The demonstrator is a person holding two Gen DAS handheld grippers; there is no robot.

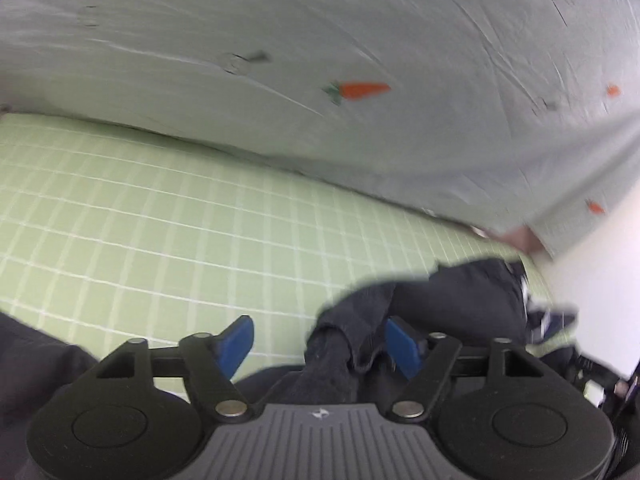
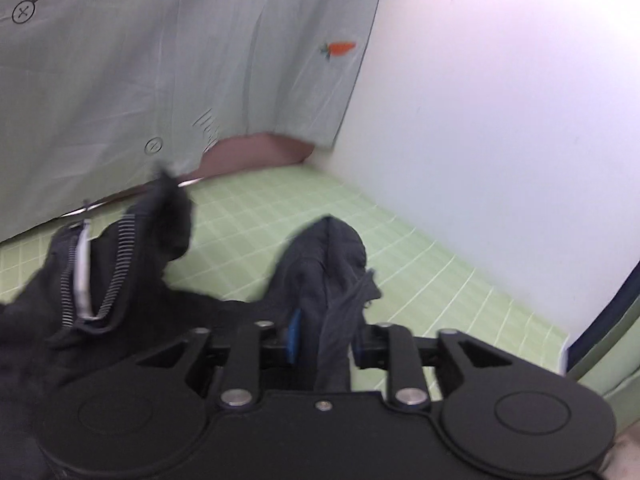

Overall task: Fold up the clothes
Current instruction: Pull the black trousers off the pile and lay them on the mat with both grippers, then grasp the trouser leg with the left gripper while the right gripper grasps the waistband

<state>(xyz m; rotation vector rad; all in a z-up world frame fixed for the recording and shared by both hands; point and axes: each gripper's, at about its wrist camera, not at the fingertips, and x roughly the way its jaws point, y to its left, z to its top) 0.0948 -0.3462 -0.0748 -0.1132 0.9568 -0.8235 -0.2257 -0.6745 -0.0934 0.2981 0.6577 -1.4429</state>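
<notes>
Black zippered garment (image 2: 120,280) lies bunched between both grippers' parted fingers (image 1: 236,340), ungripped.

A crumpled black garment (image 2: 132,280) with an open zipper lies on green-checked bedding (image 2: 400,264).

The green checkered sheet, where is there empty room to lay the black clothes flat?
The green checkered sheet lies bare between the hanging carrot-print cloth and the left claw. In the right wrist view, another free patch runs along the white wall. It's crowded near both claws, where the black garment with its open zipper bunches up.
</notes>
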